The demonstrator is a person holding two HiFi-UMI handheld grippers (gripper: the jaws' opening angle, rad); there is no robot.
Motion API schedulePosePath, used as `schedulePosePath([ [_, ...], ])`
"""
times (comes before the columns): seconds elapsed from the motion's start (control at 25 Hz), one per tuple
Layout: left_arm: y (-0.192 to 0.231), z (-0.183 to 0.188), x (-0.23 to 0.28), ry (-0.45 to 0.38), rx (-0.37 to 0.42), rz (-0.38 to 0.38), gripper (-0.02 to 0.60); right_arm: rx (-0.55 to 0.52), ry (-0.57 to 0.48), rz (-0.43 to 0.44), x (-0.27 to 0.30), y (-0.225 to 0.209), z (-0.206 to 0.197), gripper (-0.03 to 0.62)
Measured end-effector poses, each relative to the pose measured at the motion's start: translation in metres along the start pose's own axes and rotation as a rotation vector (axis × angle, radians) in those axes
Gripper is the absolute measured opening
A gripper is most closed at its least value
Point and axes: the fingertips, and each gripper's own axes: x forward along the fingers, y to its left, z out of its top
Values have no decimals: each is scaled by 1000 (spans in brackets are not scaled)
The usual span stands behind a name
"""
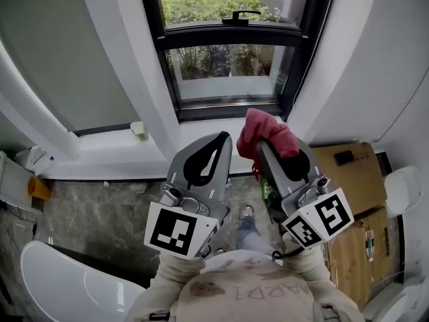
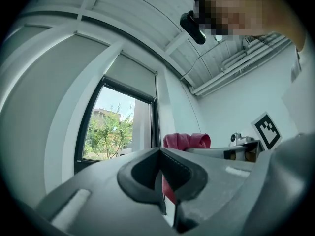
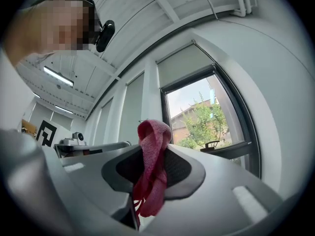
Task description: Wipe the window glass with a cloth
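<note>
As the person stood facing the window, both grippers were held up close to the chest, tips aimed at the pane. The left gripper [image 1: 218, 146] had its jaws pressed together on nothing. I took it for the spare hand, held level with its partner so as not to get in the way. Just beside it, the right gripper [image 1: 263, 146] was clamped on the red cloth [image 1: 268, 133], which bunched out past the jaw tips in a soft wad, with loose ends trailing down between the jaws. Gripped that way, the wad would meet the glass before any hard plastic, and that seemed the reason for the hold.

The cloth was apart from the window, short of the white sill [image 1: 100, 146], where a small pale block [image 1: 138, 129] lay off to the left. Beyond it, the lower pane [image 1: 224, 76] sat in its dark frame, with a black handle [image 1: 240, 15] on the bar above and green shrubs outside. To my eye no wiping had begun, and a reach forward was needed first.
</note>
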Motion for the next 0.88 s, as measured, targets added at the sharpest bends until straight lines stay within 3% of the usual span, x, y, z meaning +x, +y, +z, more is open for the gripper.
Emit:
schedulePosePath([
  [0.56, 45, -15, 185, -17, 56, 22, 1, 6, -54, 75, 102, -154, 24, 123],
  [0.88, 61, -35, 243, 13, 83, 61, 2, 58, -43, 104, 135, -214, 11, 123],
])
